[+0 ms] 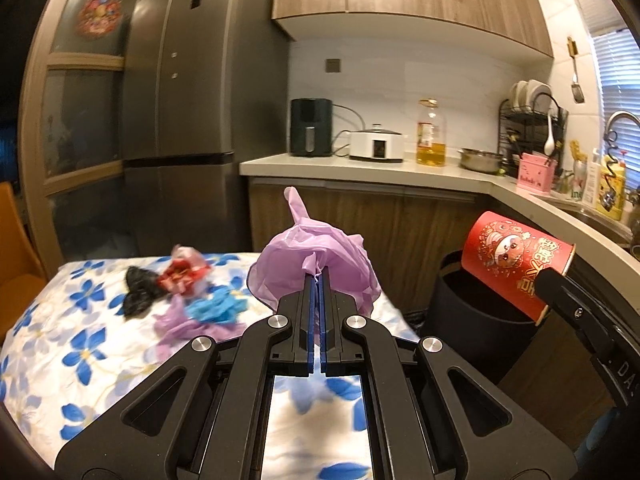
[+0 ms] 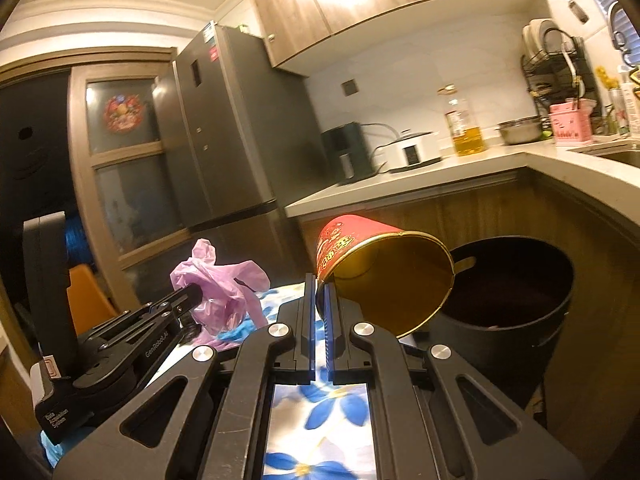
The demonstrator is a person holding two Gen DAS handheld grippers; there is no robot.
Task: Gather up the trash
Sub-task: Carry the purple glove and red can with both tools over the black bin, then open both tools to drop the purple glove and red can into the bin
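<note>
My left gripper [image 1: 319, 280] is shut on a crumpled purple plastic bag [image 1: 316, 268] and holds it above the flowered table [image 1: 80, 344]. It also shows in the right wrist view [image 2: 196, 292] with the bag [image 2: 224, 292]. My right gripper [image 2: 319, 284] is shut on the rim of a red paper cup [image 2: 384, 276], tilted over a black trash bin [image 2: 508, 300]. The cup [image 1: 516, 264] and bin [image 1: 472, 320] show in the left wrist view. On the table lie black [image 1: 138, 290], red [image 1: 182, 274], blue [image 1: 216, 308] and purple [image 1: 176, 328] scraps.
A kitchen counter [image 1: 360, 168] stands behind with an air fryer [image 1: 311, 127], a white cooker [image 1: 376, 145], an oil bottle [image 1: 431, 133], a pot [image 1: 480, 159] and a dish rack [image 1: 532, 124]. A grey fridge [image 1: 192, 100] stands at the left. An orange chair [image 1: 16, 256] is beside the table.
</note>
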